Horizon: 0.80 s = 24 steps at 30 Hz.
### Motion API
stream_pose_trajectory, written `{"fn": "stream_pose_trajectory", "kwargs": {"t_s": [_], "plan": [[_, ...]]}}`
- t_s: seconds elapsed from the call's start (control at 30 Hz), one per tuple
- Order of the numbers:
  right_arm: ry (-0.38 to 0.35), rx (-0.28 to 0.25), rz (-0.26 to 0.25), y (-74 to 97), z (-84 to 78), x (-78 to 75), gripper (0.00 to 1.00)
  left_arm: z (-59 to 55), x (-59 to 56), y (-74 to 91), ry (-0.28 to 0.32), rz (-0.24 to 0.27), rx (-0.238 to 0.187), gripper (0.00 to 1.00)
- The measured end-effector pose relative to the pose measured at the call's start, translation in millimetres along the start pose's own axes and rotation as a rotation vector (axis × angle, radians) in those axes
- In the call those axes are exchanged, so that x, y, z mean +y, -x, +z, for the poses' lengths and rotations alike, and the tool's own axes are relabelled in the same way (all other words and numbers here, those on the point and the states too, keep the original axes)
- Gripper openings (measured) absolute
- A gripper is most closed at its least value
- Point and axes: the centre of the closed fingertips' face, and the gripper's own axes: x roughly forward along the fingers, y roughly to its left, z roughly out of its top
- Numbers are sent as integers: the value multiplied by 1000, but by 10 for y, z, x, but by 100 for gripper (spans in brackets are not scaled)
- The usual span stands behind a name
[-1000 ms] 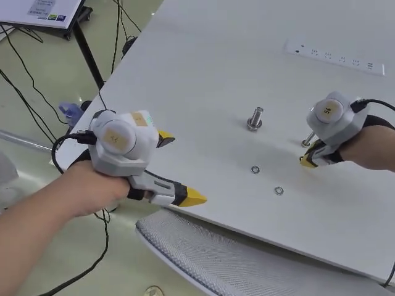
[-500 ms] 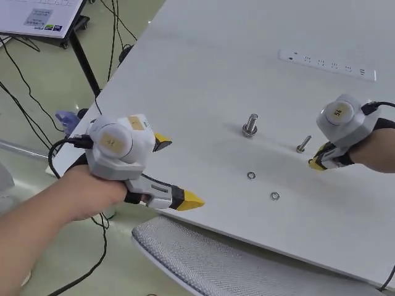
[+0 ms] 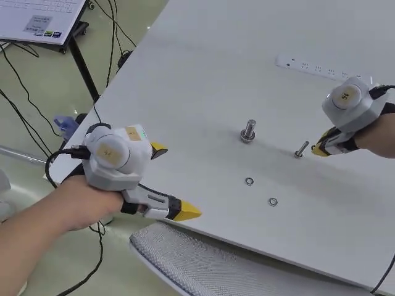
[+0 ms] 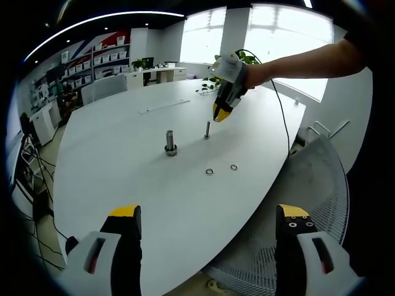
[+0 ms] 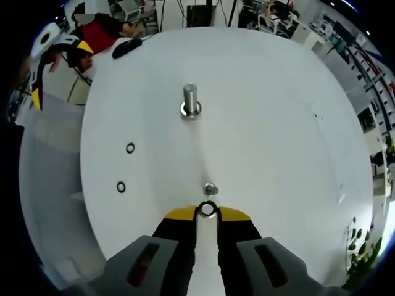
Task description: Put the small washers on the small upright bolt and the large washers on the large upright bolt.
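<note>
Presently my right tongs (image 5: 208, 213) clench a small silver ring washer (image 5: 208, 209); the small upright steel bolt (image 5: 211, 189) stands just beyond their tips.

Large bolt (image 3: 247, 131): steel, upright on table (image 3: 203, 80). Small bolt (image 3: 300, 150): standing just right of it. Loose washer (image 3: 249, 181), second loose washer (image 3: 273, 201): flat, apart, nearer the edge. Held washer (image 5: 208, 209): pinched in right claw (image 5: 208, 216).

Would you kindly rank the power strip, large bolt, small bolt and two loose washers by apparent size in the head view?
power strip
large bolt
small bolt
near washer and far washer: alike, unranked
</note>
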Motion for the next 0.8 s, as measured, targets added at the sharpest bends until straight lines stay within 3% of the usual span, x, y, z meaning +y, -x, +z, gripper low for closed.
{"fn": "stream_pose_trajectory", "kwargs": {"t_s": [0.4,0.8], "plan": [[26,-3,-2,-4,177,-85,12,-29,-21,0,13,-5,5,93],[24,23,14,-110,136,-104,12,-29,-21,-19,18,-16,0,97]]}}
